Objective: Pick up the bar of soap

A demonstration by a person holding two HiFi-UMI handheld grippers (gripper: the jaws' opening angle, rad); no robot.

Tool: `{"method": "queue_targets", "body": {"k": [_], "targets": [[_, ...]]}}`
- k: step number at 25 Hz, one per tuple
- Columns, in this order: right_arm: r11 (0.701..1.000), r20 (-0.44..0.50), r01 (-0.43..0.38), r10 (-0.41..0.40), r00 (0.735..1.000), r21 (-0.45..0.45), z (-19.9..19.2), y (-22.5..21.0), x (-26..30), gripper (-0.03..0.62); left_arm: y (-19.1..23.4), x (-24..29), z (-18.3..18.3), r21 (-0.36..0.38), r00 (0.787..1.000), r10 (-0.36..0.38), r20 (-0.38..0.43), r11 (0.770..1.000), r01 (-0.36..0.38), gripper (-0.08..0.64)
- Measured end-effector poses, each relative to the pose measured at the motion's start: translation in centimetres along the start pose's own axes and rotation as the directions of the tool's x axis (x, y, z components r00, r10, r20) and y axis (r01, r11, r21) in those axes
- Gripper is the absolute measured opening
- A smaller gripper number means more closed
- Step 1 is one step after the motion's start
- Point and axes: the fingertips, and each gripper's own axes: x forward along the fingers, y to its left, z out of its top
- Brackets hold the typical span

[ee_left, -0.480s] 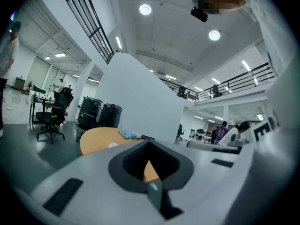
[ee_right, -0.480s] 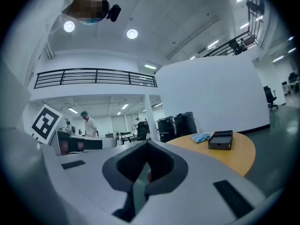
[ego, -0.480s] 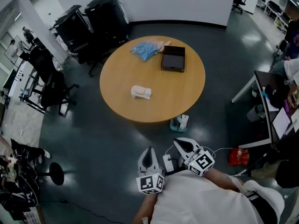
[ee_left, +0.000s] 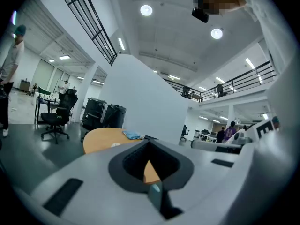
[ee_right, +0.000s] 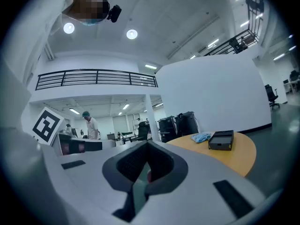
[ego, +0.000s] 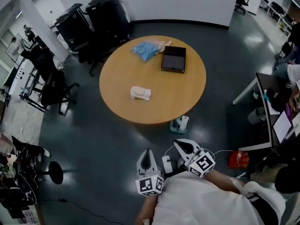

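The bar of soap (ego: 140, 93), a pale white lump, lies on the round wooden table (ego: 187, 97), left of its middle. In the left gripper view it shows as a small white spot (ee_left: 116, 144) on the tabletop. Both grippers hang close to the person's body, well short of the table's near edge. My left gripper (ego: 149, 154) is shut with nothing in it, jaws pointing toward the table. The right gripper (ego: 181, 145) is also shut and empty. In each gripper view the jaws meet in front of the camera, the left gripper (ee_left: 149, 143) and the right gripper (ee_right: 147, 145).
At the table's far side lie a black box (ego: 174, 58) and a blue packet (ego: 146, 49). A small teal-and-white container (ego: 180, 123) stands on the floor by the near edge. Black bins (ego: 108, 15) and office chairs (ego: 51, 86) stand left; a desk (ego: 276, 111) with a person is right.
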Motion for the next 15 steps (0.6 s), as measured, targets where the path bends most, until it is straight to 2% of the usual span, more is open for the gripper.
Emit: {"method": "queue_targets", "body": {"k": [9, 15], "targets": [[0.998, -0.023, -0.069, 0.069, 0.997, 0.011, -0.4, -1.6, 2.4, 0.012, 1.1, 1.9, -0.6, -0.014, 0.996, 0.09, 0.003, 0.996, -0.09, 0.006], [0.999, -0.019, -0.041, 0.042, 0.999, 0.034, -0.1, -3.8, 8.6, 0.012, 5.4, 6.4, 0.1, -0.016, 0.996, 0.087, -0.019, 0.996, -0.087, 0.006]]}}
